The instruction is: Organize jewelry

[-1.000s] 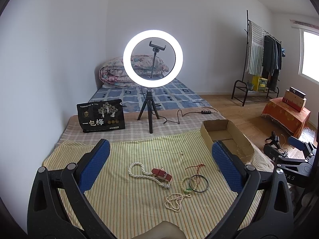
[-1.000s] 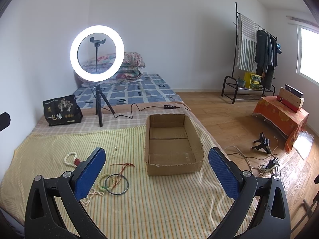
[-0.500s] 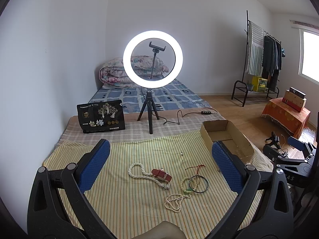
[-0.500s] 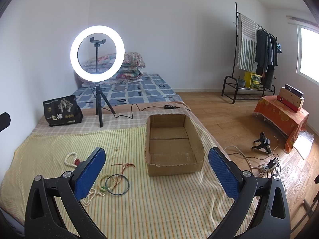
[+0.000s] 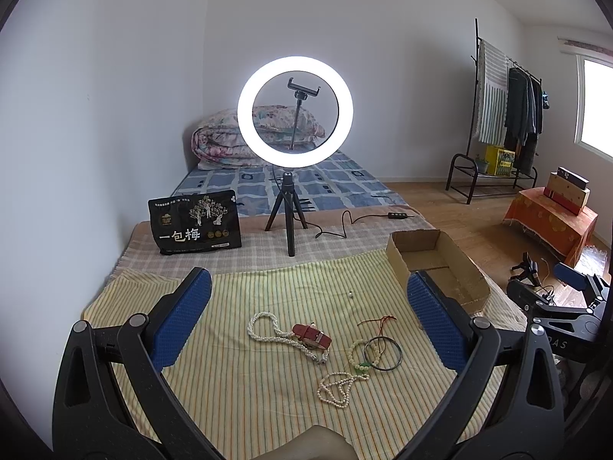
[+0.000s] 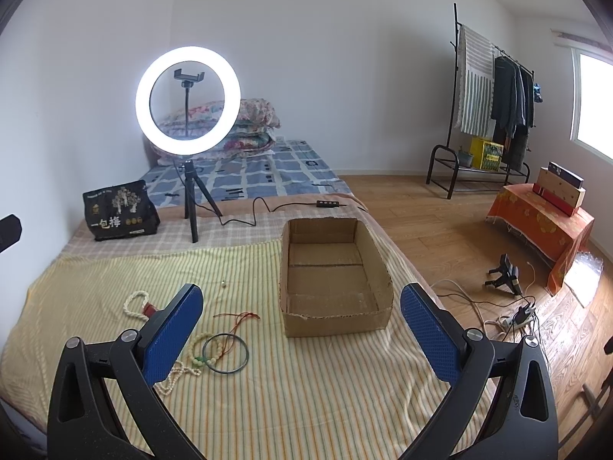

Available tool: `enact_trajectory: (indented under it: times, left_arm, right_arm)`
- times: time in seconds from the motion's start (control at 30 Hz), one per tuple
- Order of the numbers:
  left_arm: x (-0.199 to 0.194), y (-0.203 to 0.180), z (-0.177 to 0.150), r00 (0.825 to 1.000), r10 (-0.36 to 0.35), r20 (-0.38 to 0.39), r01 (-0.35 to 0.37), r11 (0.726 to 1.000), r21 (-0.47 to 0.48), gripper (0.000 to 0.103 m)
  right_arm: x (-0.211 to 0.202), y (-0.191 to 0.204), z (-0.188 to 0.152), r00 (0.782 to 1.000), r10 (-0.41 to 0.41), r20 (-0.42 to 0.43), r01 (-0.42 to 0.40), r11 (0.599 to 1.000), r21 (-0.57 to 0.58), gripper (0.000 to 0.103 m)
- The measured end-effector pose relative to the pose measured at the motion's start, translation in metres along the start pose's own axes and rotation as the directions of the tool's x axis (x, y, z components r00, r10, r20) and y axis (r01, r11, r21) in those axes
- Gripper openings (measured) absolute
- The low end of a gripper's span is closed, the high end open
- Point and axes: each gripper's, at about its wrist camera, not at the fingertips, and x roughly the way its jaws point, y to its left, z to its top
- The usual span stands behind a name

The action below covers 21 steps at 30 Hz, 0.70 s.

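Jewelry lies on a striped yellow cloth point(image 5: 249, 383): a white bead necklace point(image 5: 268, 335) under a red strap point(image 5: 312, 336), a dark bangle point(image 5: 383, 349) over a pale bead bracelet point(image 5: 354, 352), a red cord point(image 5: 377, 320), a small bead necklace point(image 5: 337, 387) and one loose bead point(image 5: 350, 295). An empty cardboard box point(image 6: 333, 280) stands to their right. My left gripper point(image 5: 306, 310) is open above the jewelry. My right gripper point(image 6: 299, 318) is open, in front of the box; the bangle point(image 6: 226, 347) lies by its left finger.
A lit ring light on a tripod point(image 5: 293, 115) and a black bag point(image 5: 195, 222) stand at the cloth's far edge, with a cable point(image 6: 268, 207) beyond the box. The bed drops to a wooden floor point(image 6: 479, 237) on the right, with cables and a clothes rack.
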Motion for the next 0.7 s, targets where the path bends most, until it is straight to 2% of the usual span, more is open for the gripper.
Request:
enact_trajectory:
  times: [0.57,0.7]
  left_arm:
    - [0.002,0.002,0.003,1.000,0.003,-0.007,-0.003,1.000,0.004,0.103]
    - [0.014,0.008,-0.009,1.000,0.021,-0.020,-0.021,1.000,0.005,0.103]
  right_arm:
    - [0.002,0.000,-0.001,1.000,-0.002,-0.004,0.002,1.000,-0.006,0.102]
    - [0.004,0.000,-0.005,1.000,0.001,-0.005,-0.001,1.000,-0.023,0.102]
